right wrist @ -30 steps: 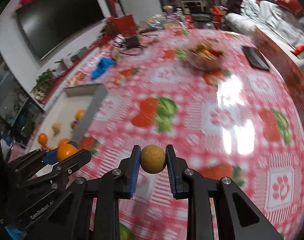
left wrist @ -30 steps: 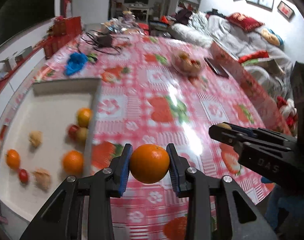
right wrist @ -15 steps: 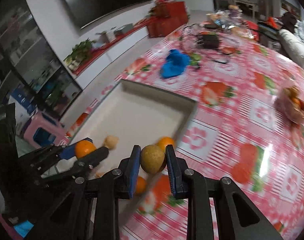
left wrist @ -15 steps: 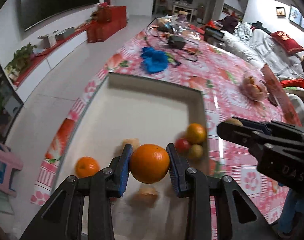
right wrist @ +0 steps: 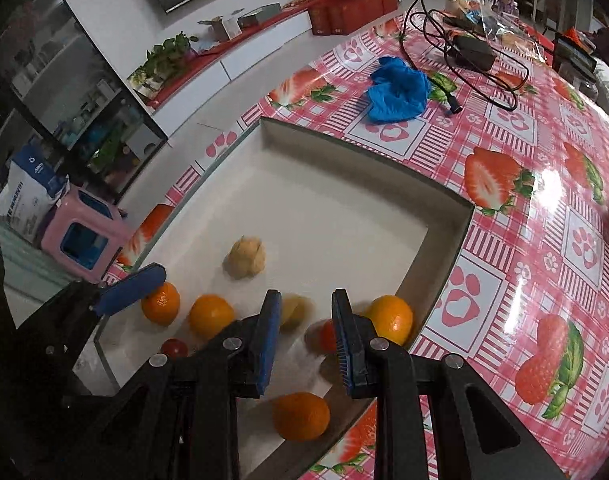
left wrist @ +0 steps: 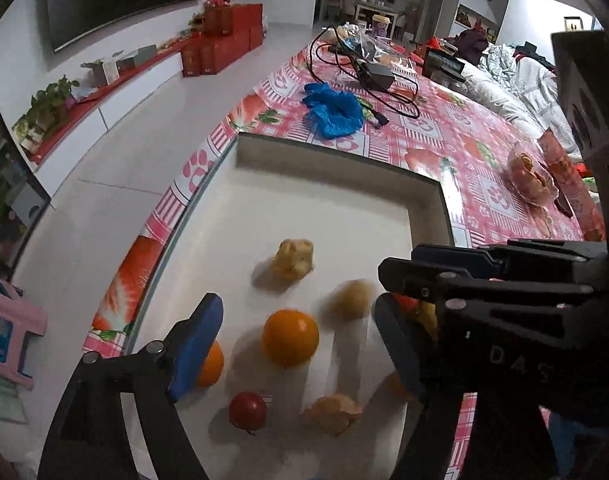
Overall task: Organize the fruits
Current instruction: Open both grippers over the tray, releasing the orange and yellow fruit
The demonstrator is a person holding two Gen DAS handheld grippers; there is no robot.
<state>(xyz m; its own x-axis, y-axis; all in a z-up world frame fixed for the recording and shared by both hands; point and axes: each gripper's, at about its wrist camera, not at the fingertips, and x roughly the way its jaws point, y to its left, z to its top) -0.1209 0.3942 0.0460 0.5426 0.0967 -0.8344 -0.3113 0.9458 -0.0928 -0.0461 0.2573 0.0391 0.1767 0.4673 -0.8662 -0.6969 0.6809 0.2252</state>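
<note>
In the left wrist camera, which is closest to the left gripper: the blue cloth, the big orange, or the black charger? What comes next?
1. Big orange, in the tray between the left gripper's open fingers.
2. Blue cloth, on the table beyond the tray's far wall.
3. Black charger, farther back among the cables.

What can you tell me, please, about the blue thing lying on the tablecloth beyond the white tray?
The blue crumpled item looks like thin, soft plastic or cloth, bunched into loose folds; what it is exactly cannot be told. It lies on the pink strawberry tablecloth, just past the far wall of the white tray and apart from it. A black cable plug rests close beside it. Neither tongs touch it.
</note>
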